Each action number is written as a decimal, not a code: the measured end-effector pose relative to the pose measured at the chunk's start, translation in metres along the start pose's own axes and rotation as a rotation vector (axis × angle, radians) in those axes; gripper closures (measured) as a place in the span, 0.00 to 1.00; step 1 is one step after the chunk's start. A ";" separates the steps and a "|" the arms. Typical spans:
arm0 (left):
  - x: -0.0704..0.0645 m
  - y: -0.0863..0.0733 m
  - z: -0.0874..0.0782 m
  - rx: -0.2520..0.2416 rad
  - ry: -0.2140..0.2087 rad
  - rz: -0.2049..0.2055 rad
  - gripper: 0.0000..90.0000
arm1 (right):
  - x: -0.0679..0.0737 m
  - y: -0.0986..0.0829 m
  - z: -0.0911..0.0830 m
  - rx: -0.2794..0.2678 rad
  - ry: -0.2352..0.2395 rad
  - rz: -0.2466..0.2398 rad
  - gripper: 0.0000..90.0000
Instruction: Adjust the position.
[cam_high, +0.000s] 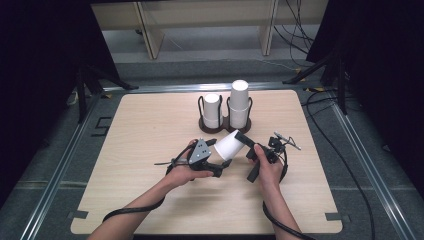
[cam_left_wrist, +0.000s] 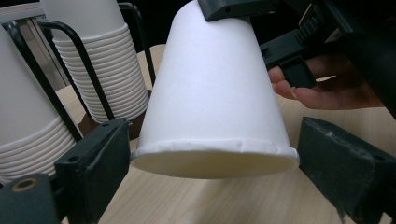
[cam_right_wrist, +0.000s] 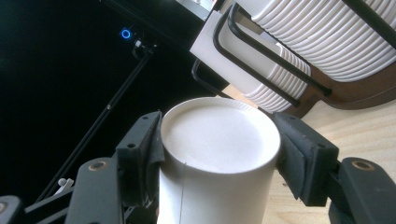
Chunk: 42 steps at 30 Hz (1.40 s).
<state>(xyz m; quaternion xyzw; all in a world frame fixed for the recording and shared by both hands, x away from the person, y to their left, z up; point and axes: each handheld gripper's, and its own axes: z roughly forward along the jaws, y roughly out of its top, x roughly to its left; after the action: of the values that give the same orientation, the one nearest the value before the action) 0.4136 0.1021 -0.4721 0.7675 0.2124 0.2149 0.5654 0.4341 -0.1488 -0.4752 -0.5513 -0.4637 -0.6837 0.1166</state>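
The right tongs (cam_right_wrist: 217, 156) are clamped on the closed end of a white conical paper cup (cam_high: 229, 145). The left tongs (cam_left_wrist: 205, 172) stand apart around its rim, above the bench (cam_high: 150, 125).

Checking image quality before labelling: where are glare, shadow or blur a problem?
High view: evenly lit table, black surroundings. Left gripper view: paper cup sharp, its mouth shadowed. Right gripper view: cup base bright, not washed out; the left side is dark.

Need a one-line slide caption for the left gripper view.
Right claw grips an upturned paper cup by its base, rim between the open left claw jaws, beside racked cup stacks.
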 end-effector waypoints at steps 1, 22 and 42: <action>0.000 0.000 0.001 -0.009 -0.003 -0.003 0.12 | 0.000 0.000 0.000 0.001 0.001 -0.003 0.41; 0.004 -0.001 -0.001 0.032 -0.001 0.015 0.19 | -0.001 -0.001 0.004 0.019 0.039 0.006 0.39; 0.003 -0.001 -0.009 -0.001 -0.015 0.020 0.26 | 0.007 0.000 0.006 0.013 0.037 -0.069 0.35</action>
<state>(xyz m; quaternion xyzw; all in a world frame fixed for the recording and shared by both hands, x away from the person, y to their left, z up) 0.4112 0.1108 -0.4700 0.7708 0.2002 0.2151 0.5652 0.4359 -0.1419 -0.4696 -0.5216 -0.4847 -0.6942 0.1051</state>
